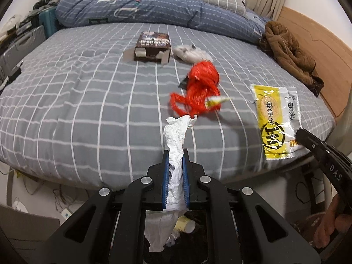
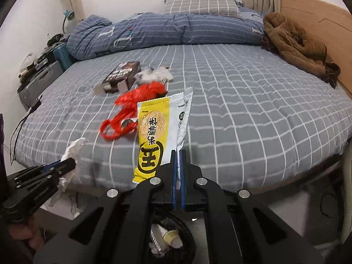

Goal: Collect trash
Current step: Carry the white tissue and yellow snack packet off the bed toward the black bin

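1. Trash lies scattered on a bed [image 1: 88,101] covered by a grey sheet with a white grid pattern; both grippers hang at the bed's near edge.
2. The left gripper [image 1: 175,154] has its jaws closed on a crumpled white tissue [image 1: 176,132], which sticks out past the blue pads towards the bed and hangs down below them.
3. The right gripper [image 2: 178,154] has its jaws clamped on the white edge of a yellow-and-white snack wrapper [image 2: 154,132]; the wrapper stands up from the jaws in front of the bed.
4. In the left wrist view the same wrapper shows at the right, with the right gripper's black finger at its lower corner.
5. A red plastic bag [image 1: 201,85] lies on the sheet further back, crumpled, its handles spread towards the near edge.
6. Beyond it sits a dark brown cardboard box [image 1: 153,47] with its torn flaps open, and just beside the box, to the right, lies a crumpled grey-white wrapper [image 1: 190,52].
7. A folded blue quilt [image 1: 140,8] runs along the far side of the bed, with a checked pillow [image 2: 200,5] behind it.
8. A brown jacket [image 2: 294,44] is heaped against the wooden headboard [image 2: 316,22] on the right.
9. Below the grippers, on the floor, a dark bin [image 2: 189,244] holds a paper cup [image 2: 172,237] and other scraps.
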Action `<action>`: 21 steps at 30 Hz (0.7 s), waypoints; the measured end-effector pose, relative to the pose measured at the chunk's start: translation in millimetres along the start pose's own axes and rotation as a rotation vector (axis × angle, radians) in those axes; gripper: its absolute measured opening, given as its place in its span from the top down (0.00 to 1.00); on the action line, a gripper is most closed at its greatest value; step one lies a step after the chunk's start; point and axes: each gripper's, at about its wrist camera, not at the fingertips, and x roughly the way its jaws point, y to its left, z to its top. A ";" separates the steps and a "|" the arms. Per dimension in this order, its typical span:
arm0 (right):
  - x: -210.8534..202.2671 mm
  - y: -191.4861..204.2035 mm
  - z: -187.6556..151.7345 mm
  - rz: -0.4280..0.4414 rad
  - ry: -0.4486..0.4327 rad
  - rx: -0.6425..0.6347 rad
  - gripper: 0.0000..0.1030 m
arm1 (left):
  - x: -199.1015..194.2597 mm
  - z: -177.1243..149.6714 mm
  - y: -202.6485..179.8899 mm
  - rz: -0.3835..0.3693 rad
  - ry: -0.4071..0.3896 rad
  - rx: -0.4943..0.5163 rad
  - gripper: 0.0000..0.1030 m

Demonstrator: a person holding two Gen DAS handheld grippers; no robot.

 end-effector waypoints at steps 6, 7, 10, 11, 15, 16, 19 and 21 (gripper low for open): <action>-11.9 8.5 -23.4 0.012 0.022 -0.011 0.98 | -5.8 -24.2 0.6 0.000 0.030 -0.006 0.90; -13.4 11.0 -29.0 0.008 0.030 -0.020 0.98 | -6.4 -28.2 1.3 0.003 0.036 -0.005 0.90; -15.5 15.2 -45.7 0.014 0.056 -0.025 0.98 | -7.4 -40.3 4.4 0.011 0.053 -0.011 0.90; -15.7 16.0 -50.6 0.014 0.066 -0.026 0.98 | -8.3 -45.4 5.6 0.012 0.062 -0.017 0.90; -19.3 21.1 -65.3 0.022 0.092 -0.033 0.98 | -14.3 -59.5 7.5 0.015 0.076 -0.029 0.90; -20.4 21.9 -68.3 0.027 0.099 -0.032 0.98 | -17.4 -63.5 8.3 0.014 0.078 -0.034 0.90; -26.6 23.5 -77.1 0.037 0.115 -0.020 0.98 | -24.5 -72.5 10.4 0.014 0.086 -0.044 0.90; -31.6 25.4 -82.3 0.038 0.117 -0.025 0.98 | -26.6 -76.1 11.1 0.018 0.094 -0.049 0.90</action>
